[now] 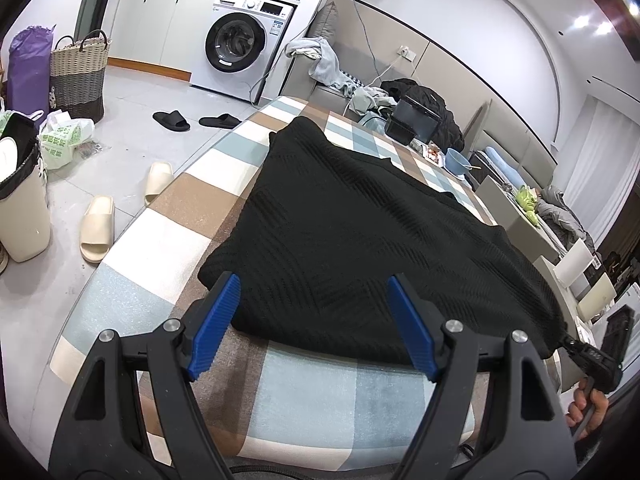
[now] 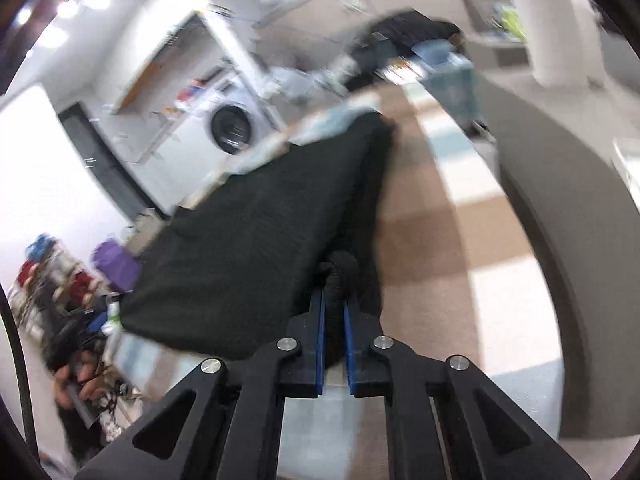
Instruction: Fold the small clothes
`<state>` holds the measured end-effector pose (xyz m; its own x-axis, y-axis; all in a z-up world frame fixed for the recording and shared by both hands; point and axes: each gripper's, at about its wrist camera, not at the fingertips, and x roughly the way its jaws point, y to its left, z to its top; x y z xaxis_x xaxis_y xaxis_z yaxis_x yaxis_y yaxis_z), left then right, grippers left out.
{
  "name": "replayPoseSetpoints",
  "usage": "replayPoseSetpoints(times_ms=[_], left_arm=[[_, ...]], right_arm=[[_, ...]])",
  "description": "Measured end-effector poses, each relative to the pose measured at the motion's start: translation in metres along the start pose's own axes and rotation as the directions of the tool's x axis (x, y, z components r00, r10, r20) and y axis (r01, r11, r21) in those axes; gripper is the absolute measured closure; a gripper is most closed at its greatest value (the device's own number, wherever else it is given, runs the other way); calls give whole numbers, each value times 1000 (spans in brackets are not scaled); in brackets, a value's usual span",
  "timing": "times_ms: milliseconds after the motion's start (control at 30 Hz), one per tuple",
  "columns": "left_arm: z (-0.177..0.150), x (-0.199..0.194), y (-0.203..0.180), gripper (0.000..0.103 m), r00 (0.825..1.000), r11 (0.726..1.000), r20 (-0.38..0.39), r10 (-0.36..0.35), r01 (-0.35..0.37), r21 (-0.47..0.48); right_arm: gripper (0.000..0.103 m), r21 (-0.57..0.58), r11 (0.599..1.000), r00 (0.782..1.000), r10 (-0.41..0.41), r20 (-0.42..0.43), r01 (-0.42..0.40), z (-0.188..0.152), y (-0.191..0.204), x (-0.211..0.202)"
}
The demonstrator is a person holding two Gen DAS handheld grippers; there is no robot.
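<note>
A black knitted garment (image 1: 352, 240) lies spread on the checked tablecloth (image 1: 304, 396). My left gripper (image 1: 314, 284) is open, its blue pads just above the garment's near edge, holding nothing. In the left wrist view my right gripper (image 1: 588, 354) shows at the far right, clamped on the garment's corner. In the blurred right wrist view my right gripper (image 2: 334, 296) is shut on a bunched corner of the black garment (image 2: 248, 248), which is lifted and stretched away from the cloth.
A blue bowl (image 1: 458, 160) and a black box (image 1: 412, 118) stand at the table's far end. Slippers (image 1: 96, 226), a bin (image 1: 20, 200), a basket (image 1: 78, 76) and a washing machine (image 1: 240, 46) are on the floor to the left.
</note>
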<state>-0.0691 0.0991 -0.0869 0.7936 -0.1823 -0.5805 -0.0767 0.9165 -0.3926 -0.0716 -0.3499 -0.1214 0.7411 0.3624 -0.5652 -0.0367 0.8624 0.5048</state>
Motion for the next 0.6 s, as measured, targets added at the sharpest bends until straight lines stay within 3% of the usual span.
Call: replayPoseSetpoints(times_ms=[67, 133, 200, 267, 333, 433, 600], left_arm=[[0, 2, 1, 29, 1000, 1000, -6, 4, -4, -2], [-1, 2, 2, 29, 1000, 1000, -12, 3, -4, -5], [0, 3, 3, 29, 1000, 1000, -8, 8, -8, -5], [1, 4, 4, 29, 1000, 1000, -7, 8, -8, -6], [0, 4, 5, 29, 1000, 1000, -11, 7, -7, -6], [-1, 4, 4, 29, 1000, 1000, -10, 10, -10, 1], [-1, 7, 3, 29, 1000, 1000, -22, 9, -9, 0]], right_arm=[[96, 1, 998, 997, -56, -45, 56, 1, 2, 1], [96, -7, 983, 977, -185, -104, 185, -2, -2, 7], [93, -37, 979, 973, -202, -111, 199, -4, 2, 7], [82, -65, 971, 968, -236, -84, 231, -2, 10, 0], [57, -48, 978, 979, -203, -19, 202, 3, 15, -11], [54, -62, 983, 984, -173, 45, 176, 7, 24, -20], [54, -153, 977, 988, -141, 70, 150, 8, 43, -7]])
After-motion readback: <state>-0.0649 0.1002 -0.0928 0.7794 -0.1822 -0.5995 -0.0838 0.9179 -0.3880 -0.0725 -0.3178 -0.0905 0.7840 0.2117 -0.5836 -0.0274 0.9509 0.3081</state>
